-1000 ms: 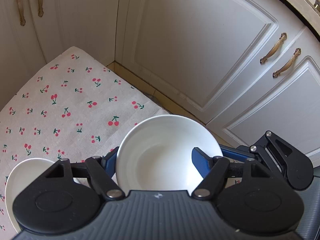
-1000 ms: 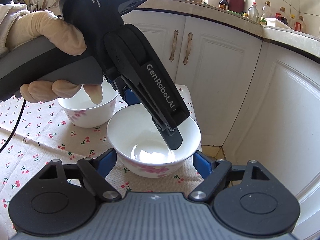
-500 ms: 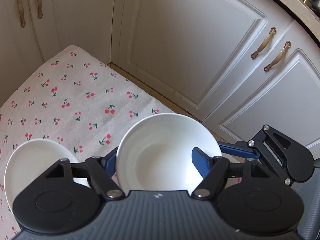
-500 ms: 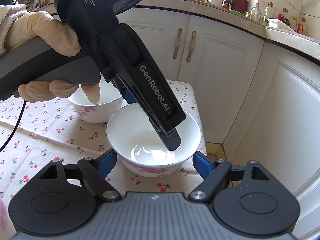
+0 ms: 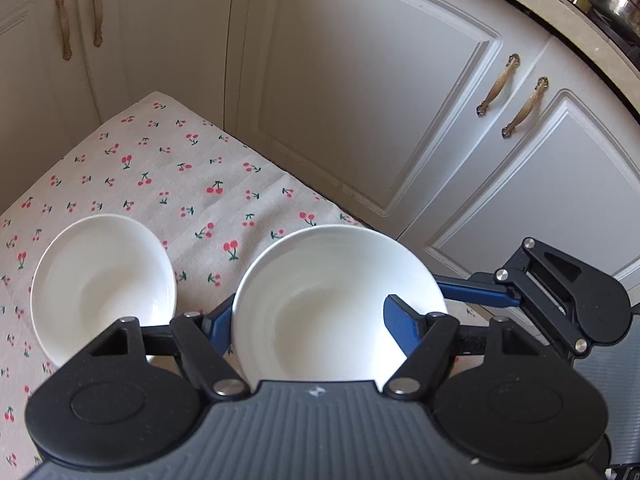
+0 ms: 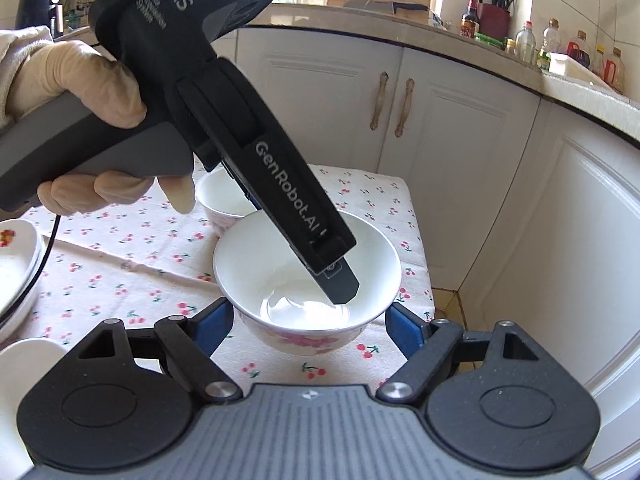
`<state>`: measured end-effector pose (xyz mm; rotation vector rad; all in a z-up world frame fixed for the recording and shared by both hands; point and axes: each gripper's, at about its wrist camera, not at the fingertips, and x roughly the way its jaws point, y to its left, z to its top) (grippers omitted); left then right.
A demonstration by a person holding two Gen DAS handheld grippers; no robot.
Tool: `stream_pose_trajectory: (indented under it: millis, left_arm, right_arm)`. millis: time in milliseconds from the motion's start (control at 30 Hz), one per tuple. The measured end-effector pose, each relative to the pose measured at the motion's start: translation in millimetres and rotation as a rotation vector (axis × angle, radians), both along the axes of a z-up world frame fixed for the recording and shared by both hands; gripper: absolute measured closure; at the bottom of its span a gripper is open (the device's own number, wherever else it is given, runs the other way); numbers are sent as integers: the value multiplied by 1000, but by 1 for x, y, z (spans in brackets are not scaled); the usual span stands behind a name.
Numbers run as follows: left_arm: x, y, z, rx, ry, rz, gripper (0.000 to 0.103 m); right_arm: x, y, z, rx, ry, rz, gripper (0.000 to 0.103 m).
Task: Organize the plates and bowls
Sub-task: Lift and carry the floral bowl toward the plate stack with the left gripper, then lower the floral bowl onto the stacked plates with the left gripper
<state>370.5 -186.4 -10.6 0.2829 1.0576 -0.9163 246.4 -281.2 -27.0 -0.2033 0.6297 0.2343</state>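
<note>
Since a second ago both grippers and the bowl [image 6: 307, 276] between them have drawn back from the cupboards: more cherry-print cloth [image 5: 168, 176] now shows past the bowl, and the second bowl [image 5: 102, 284] on the left has come fully into the left view. The bowl, white with pink flowers on its outside, seems raised just above the cloth near the table's right end. The left gripper [image 6: 340, 280] is clenched on its rim, one finger down inside the bowl, the other blue pad outside. The right gripper [image 6: 308, 326] straddles the bowl with its blue pads at either side of the wall; whether they press on it I cannot tell. A gloved hand [image 6: 80, 80] holds the left tool's handle, and that tool crosses the right view, hiding part of the second bowl behind. Stacked plates [image 6: 16, 264] lie at the cloth's left edge. White cupboard doors [image 5: 360, 92] stand close beyond the table, with bottles [image 6: 560, 48] on the counter above.
</note>
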Motion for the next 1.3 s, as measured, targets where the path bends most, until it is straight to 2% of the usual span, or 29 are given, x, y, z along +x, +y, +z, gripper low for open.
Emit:
stream_pose_trajectory:
  millis: [700,1300]
  left_arm:
    - [-87,63,32,-19,-62,89,29]
    - [-148,99,36,-1,-94,157,29]
  right_arm:
    - [-78,44,38,7,-37,113,17]
    - [-127,68,40,24,-39,194,17]
